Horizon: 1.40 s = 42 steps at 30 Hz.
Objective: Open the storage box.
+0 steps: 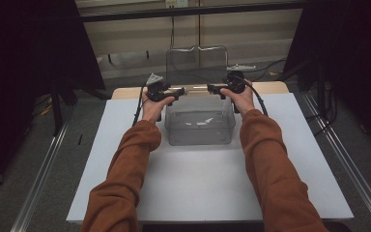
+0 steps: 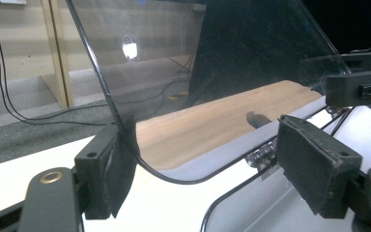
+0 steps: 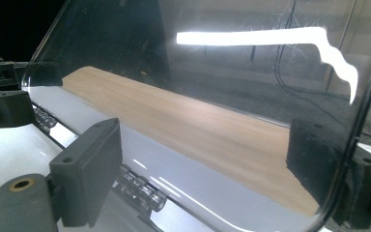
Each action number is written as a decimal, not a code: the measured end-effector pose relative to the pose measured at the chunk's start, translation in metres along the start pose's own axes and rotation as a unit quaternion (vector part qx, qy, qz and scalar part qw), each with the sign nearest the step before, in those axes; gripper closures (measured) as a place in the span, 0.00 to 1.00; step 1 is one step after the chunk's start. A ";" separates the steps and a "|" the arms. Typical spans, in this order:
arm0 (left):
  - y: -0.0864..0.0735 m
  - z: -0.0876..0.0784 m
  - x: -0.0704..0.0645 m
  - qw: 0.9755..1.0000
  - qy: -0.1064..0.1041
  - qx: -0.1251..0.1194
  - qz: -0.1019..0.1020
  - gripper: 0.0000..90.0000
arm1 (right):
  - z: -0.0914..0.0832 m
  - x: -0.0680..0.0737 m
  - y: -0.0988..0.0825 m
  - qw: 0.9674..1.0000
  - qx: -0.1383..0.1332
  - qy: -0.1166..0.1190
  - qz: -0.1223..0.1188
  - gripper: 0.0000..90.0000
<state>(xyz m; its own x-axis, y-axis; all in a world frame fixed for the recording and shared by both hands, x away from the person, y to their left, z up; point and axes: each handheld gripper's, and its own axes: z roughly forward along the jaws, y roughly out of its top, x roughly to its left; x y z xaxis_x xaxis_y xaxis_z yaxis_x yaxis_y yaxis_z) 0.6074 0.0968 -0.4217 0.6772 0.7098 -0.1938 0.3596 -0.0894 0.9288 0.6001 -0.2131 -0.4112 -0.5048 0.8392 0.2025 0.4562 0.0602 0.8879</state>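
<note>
My left gripper [image 1: 170,94] and right gripper [image 1: 216,89] flank the upright lid [image 1: 196,65] of the clear box [image 1: 200,126] on the counter [image 1: 125,159]; the hinge line runs left-right, both sets of fingers parted, gripping nothing.

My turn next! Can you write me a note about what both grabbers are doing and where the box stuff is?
Left gripper: jaws open, the lid's edge between them, one pad at the edge, the other clear.
Right gripper: jaws open around the lid's other side edge, not pressing.
Clear box: on the white table, hinged lid standing upright at its back.
Done: lid is up.
Left: draw both grippers away, probably.
</note>
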 end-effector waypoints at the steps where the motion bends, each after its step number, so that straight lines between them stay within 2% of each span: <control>1: 0.000 0.000 0.000 1.000 -0.001 0.001 -0.001 0.25 | 0.000 0.000 0.000 1.000 0.002 0.002 0.000 0.14; 2: 0.000 0.001 -0.001 1.000 -0.002 -0.001 -0.008 0.24 | 0.000 0.000 0.000 1.000 0.002 0.002 0.003 0.14; 4: 0.000 0.002 -0.001 1.000 -0.003 0.011 -0.004 0.20 | 0.000 -0.001 0.000 1.000 0.004 0.005 0.005 0.14; 6: -0.001 0.003 -0.002 1.000 -0.001 0.024 0.010 0.18 | -0.001 -0.001 0.001 1.000 0.008 0.008 0.009 0.13; 8: -0.001 0.004 -0.002 1.000 0.000 0.025 0.002 0.17 | -0.001 -0.003 0.000 1.000 0.009 0.007 0.015 0.13; 12: -0.003 0.006 -0.003 0.999 -0.001 0.035 0.000 0.14 | -0.001 -0.004 -0.001 1.000 0.009 0.006 0.028 0.11; 17: -0.003 0.007 -0.002 0.999 -0.002 0.048 -0.003 0.14 | -0.002 -0.007 -0.002 0.999 0.012 -0.004 0.031 0.09; 23: -0.004 0.008 -0.003 0.998 -0.004 0.061 -0.006 0.12 | 0.000 -0.009 -0.004 0.998 0.012 -0.001 0.056 0.08; 27: -0.004 0.009 -0.003 0.998 -0.005 0.064 -0.012 0.13 | 0.001 -0.010 -0.005 0.998 0.012 -0.004 0.064 0.08; 32: -0.006 0.010 -0.003 0.997 -0.012 0.078 -0.011 0.13 | 0.002 -0.010 -0.007 0.996 0.015 -0.002 0.088 0.08; 34: -0.007 0.012 -0.005 0.997 -0.014 0.079 -0.012 0.18 | 0.003 -0.011 -0.007 0.995 0.017 -0.002 0.095 0.08; 42: -0.007 0.011 -0.004 0.996 -0.015 0.082 -0.016 0.18 | 0.003 -0.012 -0.007 0.994 0.021 0.002 0.109 0.08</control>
<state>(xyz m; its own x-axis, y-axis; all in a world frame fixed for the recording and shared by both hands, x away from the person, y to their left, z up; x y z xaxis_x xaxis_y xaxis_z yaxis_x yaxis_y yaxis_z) 0.6096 0.0869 -0.4309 0.6821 0.6929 -0.2340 0.4794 -0.1821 0.8585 0.6053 -0.2218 -0.4215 -0.3929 0.8331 0.3895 0.5850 -0.1003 0.8048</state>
